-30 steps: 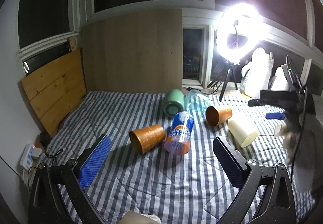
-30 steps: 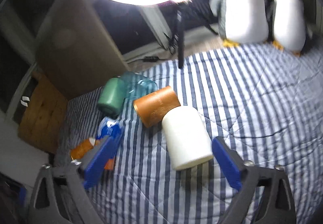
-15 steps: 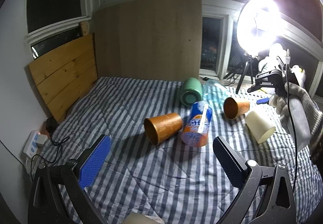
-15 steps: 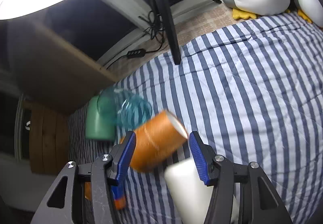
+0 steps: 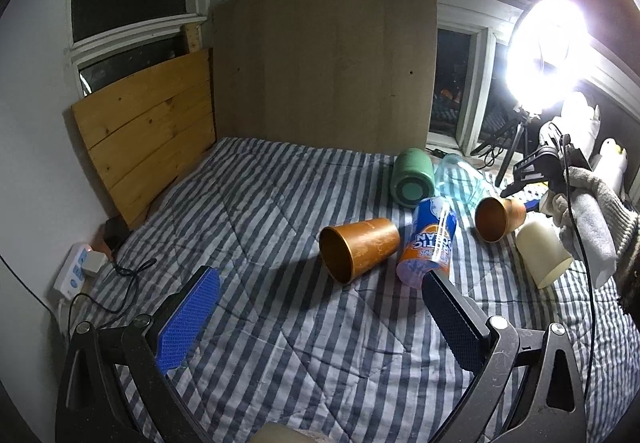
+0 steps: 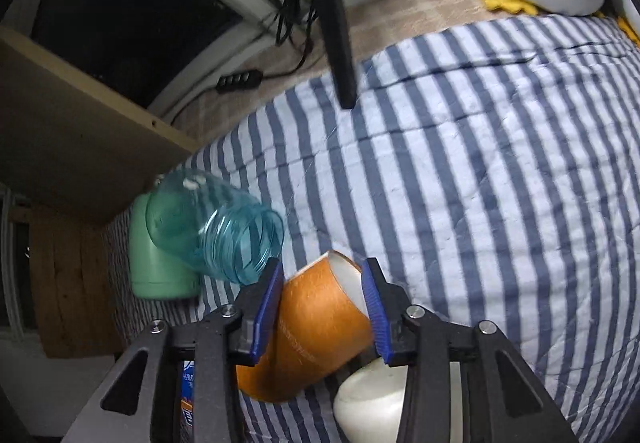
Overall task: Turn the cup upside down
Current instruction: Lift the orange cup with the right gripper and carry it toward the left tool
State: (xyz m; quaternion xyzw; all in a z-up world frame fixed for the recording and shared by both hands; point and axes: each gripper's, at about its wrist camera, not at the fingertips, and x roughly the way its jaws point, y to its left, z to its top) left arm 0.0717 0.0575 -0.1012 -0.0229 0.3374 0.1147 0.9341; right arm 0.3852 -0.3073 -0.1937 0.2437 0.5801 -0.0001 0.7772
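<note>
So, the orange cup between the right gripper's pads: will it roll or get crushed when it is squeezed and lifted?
The orange cup lies on its side on the soft striped quilt, so it may roll. It looks thin-walled and empty, so probably light and easily dented. The right gripper pads sit near its closed end, so it may tilt when lifted.

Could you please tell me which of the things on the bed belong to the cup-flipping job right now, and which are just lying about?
In the job:
- right tool, closed around the orange cup
- orange cup, on its side

Lying about:
- second orange cup
- cream cup
- blue-and-orange printed cup
- green cup
- clear blue jar
- left tool, open and holding nothing
</note>
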